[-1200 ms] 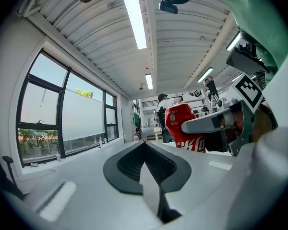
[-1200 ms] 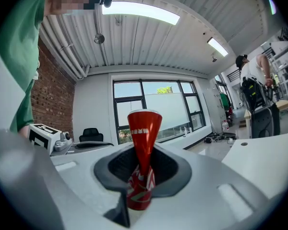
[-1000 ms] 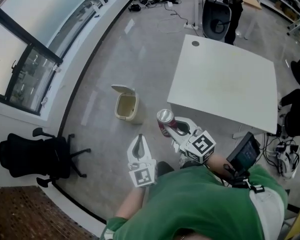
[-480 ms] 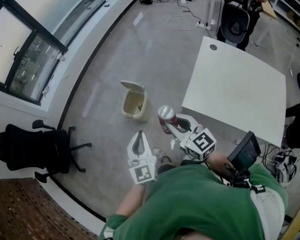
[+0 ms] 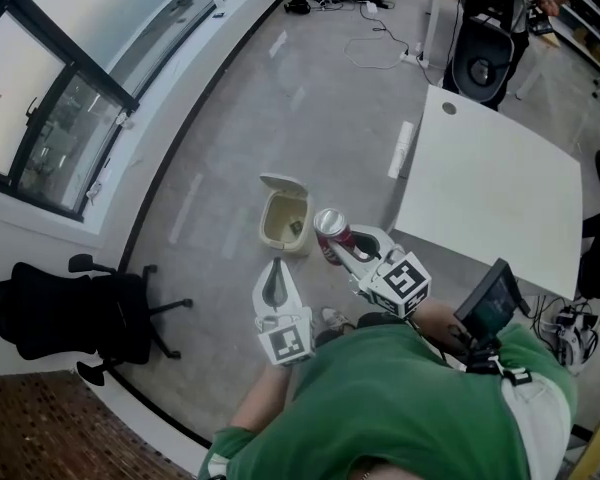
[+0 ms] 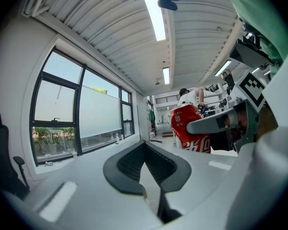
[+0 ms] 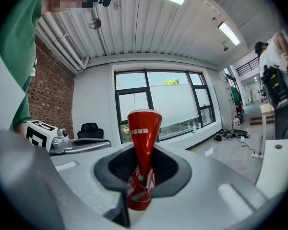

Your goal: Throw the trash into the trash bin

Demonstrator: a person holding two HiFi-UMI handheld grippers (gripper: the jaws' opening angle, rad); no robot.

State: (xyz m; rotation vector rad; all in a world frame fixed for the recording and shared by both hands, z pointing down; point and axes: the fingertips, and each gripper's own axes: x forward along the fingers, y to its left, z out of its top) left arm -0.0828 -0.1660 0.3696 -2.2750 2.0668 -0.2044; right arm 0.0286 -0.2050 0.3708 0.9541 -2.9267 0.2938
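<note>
Can (image 5: 329,230) gripped in right gripper (image 5: 346,250) fingers, near the open bin (image 5: 267,223), not dropped yet. Left gripper (image 5: 277,269) fingers clenched, empty.

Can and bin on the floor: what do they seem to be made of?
The can looks like thin metal, likely aluminium: glossy red paint with white lettering, and a bare silvery top that shines in the head view. The bin is probably moulded plastic: a matte cream body with smooth rounded corners, and a matching lid standing open.
</note>
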